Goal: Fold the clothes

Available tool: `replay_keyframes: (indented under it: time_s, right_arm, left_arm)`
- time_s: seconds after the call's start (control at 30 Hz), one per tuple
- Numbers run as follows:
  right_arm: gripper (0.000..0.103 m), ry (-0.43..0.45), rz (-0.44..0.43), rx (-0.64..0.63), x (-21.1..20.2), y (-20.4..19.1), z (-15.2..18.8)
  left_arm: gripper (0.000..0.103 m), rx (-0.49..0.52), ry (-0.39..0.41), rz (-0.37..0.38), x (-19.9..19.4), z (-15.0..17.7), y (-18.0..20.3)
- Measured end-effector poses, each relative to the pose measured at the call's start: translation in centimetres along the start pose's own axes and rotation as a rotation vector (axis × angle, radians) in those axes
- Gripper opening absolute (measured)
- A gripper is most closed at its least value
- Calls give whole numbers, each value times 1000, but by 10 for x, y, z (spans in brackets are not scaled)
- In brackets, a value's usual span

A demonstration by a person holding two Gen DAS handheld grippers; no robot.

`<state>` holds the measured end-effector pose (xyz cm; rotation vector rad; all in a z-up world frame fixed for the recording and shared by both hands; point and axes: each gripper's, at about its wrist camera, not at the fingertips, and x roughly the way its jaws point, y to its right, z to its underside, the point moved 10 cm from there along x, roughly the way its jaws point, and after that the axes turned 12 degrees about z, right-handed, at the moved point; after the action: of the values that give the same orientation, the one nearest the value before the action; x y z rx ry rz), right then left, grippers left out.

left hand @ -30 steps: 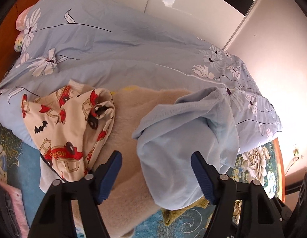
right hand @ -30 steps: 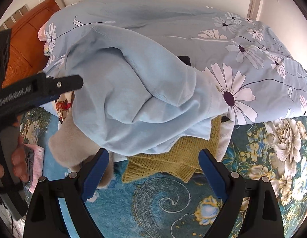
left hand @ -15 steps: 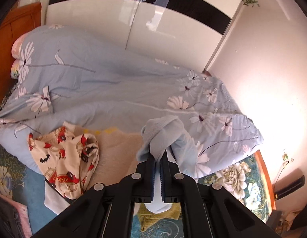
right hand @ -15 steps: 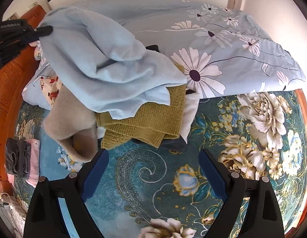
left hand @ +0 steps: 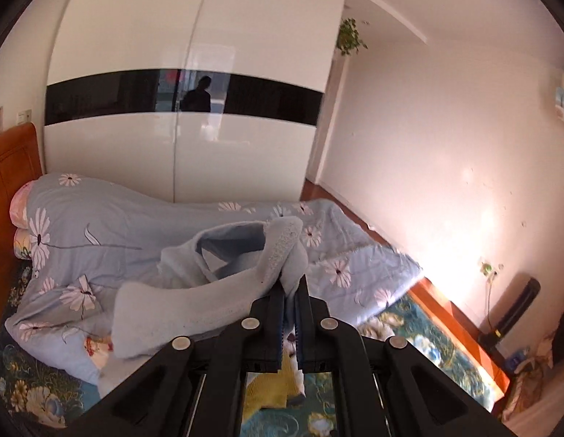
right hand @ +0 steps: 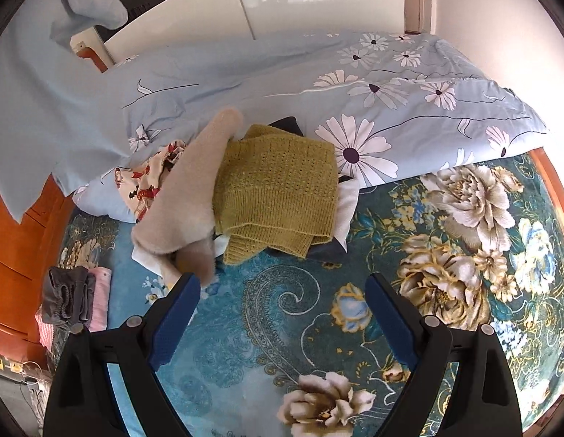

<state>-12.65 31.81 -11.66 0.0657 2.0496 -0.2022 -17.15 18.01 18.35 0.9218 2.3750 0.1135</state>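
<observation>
- My left gripper was pinched on the blue garment, held high above the pile, I judged to let it hang free for folding.
- My right gripper was spread, empty, near the pile.
- A second earlier, both were spread and the garment lay on the pile.

Right hand-held gripper open, empty over floral bedspread; mustard sweater tops clothes pile, blue garment hanging left.
</observation>
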Motion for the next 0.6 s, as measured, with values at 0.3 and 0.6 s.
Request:
replay_keyframes:
  time_s: [0.3, 0.6]
  right_arm:
    - [92, -114, 109, 111, 4, 84, 93]
    - [92, -277, 162, 221, 19, 143, 186]
  left_arm:
    - [5, -305, -624, 33, 93, 322, 37]
    - [7, -417, -920, 112, 66, 465, 91]
